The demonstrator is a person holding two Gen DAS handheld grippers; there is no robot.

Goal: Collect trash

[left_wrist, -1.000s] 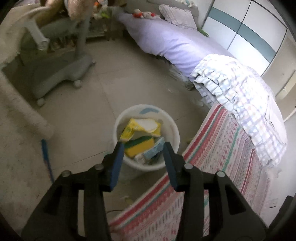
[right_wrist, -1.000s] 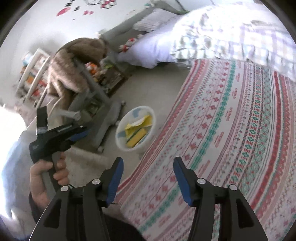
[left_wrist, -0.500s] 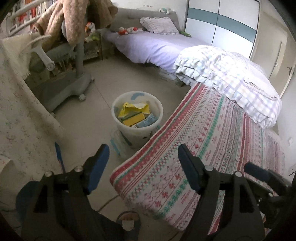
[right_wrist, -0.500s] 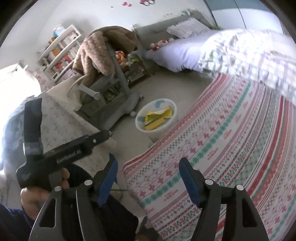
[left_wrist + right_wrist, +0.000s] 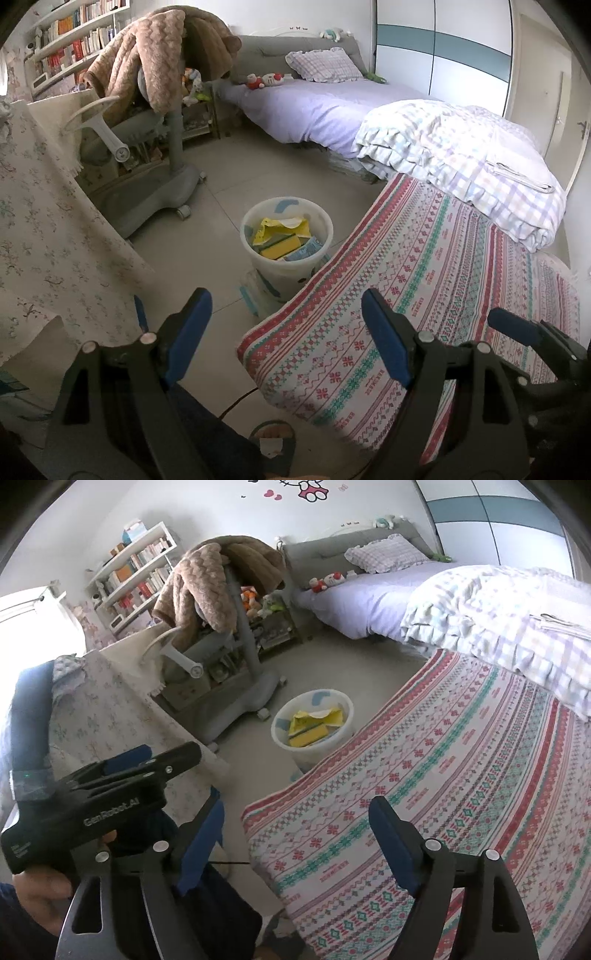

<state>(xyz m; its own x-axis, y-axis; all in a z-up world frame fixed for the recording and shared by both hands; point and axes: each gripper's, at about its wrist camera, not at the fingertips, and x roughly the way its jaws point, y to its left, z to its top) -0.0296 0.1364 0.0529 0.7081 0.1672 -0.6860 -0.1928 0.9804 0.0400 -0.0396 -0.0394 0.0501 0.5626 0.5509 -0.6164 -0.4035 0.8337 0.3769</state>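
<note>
While the white bin [image 5: 287, 243] stands on the tiled floor just beside the corner of the patterned mattress [image 5: 424, 295], it holds a yellow wrapper [image 5: 280, 227], a yellow box [image 5: 280, 251] and a pale blue carton [image 5: 308, 253] — trash that looks already gathered. A second ago the left gripper [image 5: 286, 336] hung close over the bin's rim with its jaws fairly narrow; now it sits well back and higher, jaws spread wide and holding nothing, the bin small in the middle of its view. The right gripper [image 5: 295, 840] has drawn back too, its jaws likewise wide apart and empty, above the mattress corner. That retreat suggests the last drop is done and both hands are free. No loose litter shows clearly on the floor, so the collecting may be near its end — though a small blue strip [image 5: 246, 301] lies by the bin's foot. Further out stand the grey chair [image 5: 155, 173] draped with a brown blanket [image 5: 155, 70], and the lilac bed [image 5: 314, 107].
</note>
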